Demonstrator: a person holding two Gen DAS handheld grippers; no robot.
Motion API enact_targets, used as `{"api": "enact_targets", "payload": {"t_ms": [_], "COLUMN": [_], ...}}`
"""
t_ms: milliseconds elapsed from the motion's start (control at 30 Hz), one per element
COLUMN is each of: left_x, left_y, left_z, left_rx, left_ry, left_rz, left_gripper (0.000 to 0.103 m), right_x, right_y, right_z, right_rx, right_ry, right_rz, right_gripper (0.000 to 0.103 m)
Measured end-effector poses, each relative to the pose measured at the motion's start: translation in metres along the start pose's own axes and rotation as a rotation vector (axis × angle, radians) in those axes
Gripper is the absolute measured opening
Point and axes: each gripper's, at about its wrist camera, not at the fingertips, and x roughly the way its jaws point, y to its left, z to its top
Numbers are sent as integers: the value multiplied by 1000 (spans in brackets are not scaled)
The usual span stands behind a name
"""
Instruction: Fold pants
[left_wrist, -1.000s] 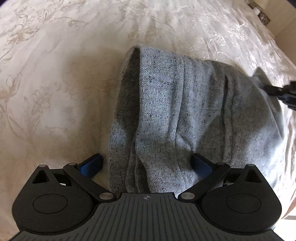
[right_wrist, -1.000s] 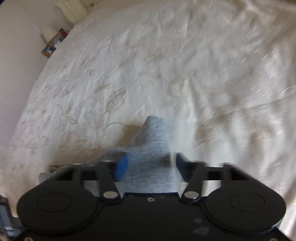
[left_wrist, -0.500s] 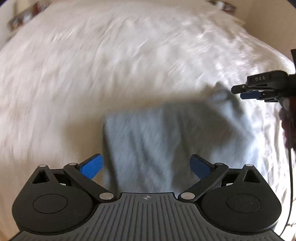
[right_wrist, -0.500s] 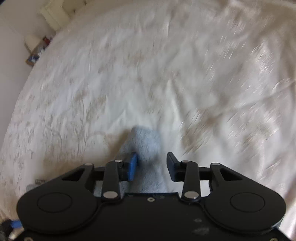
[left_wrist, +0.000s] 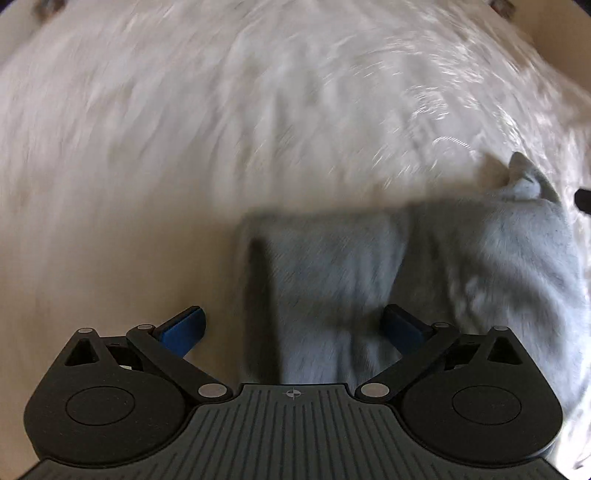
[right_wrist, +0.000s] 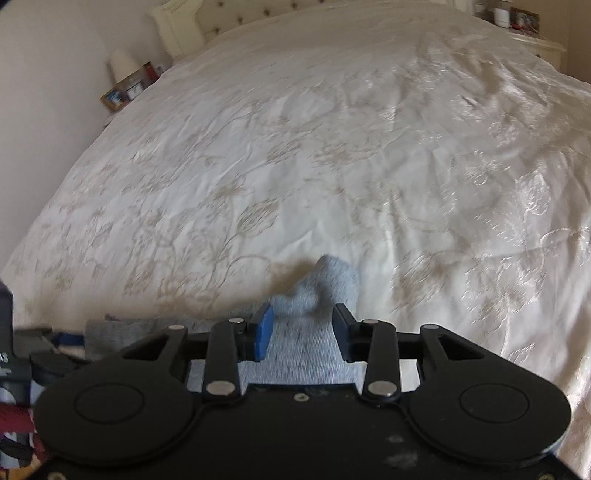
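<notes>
The pants lie bunched in a grey heap on the near part of the bed. The left gripper hovers over their left edge with its jaws wide apart, holding nothing. The right gripper has its jaws partly closed around a raised corner of cloth; I cannot tell whether they grip it, and a loose hold could let it slip and spoil the fold.
</notes>
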Motion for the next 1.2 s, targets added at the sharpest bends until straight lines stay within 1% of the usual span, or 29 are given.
{"api": "enact_targets", "payload": {"t_ms": [33, 100, 167, 200, 233, 267, 333, 400, 467, 533, 633, 733, 800, 867, 933, 1033, 1067, 1100, 1133, 1200], "left_x": [-2, -7, -9, -10, -10, -8, -9, -9, -9, -9, -13, -17, -18, -16, -19, -24, -26, -28, -30, -34], "left_y": [3, 1, -1, 0, 1, 3, 7, 7, 6, 7, 11, 14, 13, 9, 11, 12, 13, 13, 14, 16], "left_z": [-6, -14, -17, -18, -20, -21, -25, -22, -26, -31, -36, -41, -42, -41, -43, -44, -45, -47, -50, -57], "left_rx": [-14, 0, 8, 1, -8, -14, -26, -25, -22, -32, -58, -80, -90, -95, -101, -86, -77, -66, -57, -56], "left_ry": [0, -5, -9, -8, -6, -5, -6, -5, -5, -4, -5, -6, -6, -7, -6, -2, -4, -2, 0, 2], "left_rz": [-7, 7, 15, 16, 14, 10, 0, -3, -3, -7, -12, -13, -12, -8, -10, -16, -19, -20, -20, -27], "left_gripper": [103, 103, 103, 103, 103, 103, 103, 103, 103, 103, 103, 103, 103, 103, 103, 103, 103, 103, 103, 103], "right_x": [2, 10, 22, 30, 38, 37, 28, 19, 12, 11, 29, 63, 80, 91, 86, 61, 50, 42, 34, 18], "right_y": [3, 15, 28, 33, 40, 49, 59, 52, 40, 29, 17, 18, 15, 8, 5, -1, -3, -7, -11, -19], "right_z": [-3, -11, -26, -36, -47, -54, -57, -44, -25, -8, 13, 22, 29, 39, 47, 51, 48, 43, 37, 19], "right_rx": [-8, -45, -101, -105, -111, -152, -234, -194, -160, -137, -108, -129, -127, -88, -63, -60, -66, -66, -62, -57], "right_ry": [8, 41, 101, 166, 250, 274, 264, 228, 153, 113, 140, 175, 166, 147, 109, 49, 34, 30, 31, 40], "right_rz": [7, 24, 53, 105, 177, 213, 238, 266, 248, 226, 199, 144, 86, 33, 6, 27, 29, 27, 24, 5], "right_gripper": [39, 39, 38, 38, 38, 38, 37, 37, 37, 37, 37, 37, 35, 30, 31, 34, 40, 43, 45, 46]}}
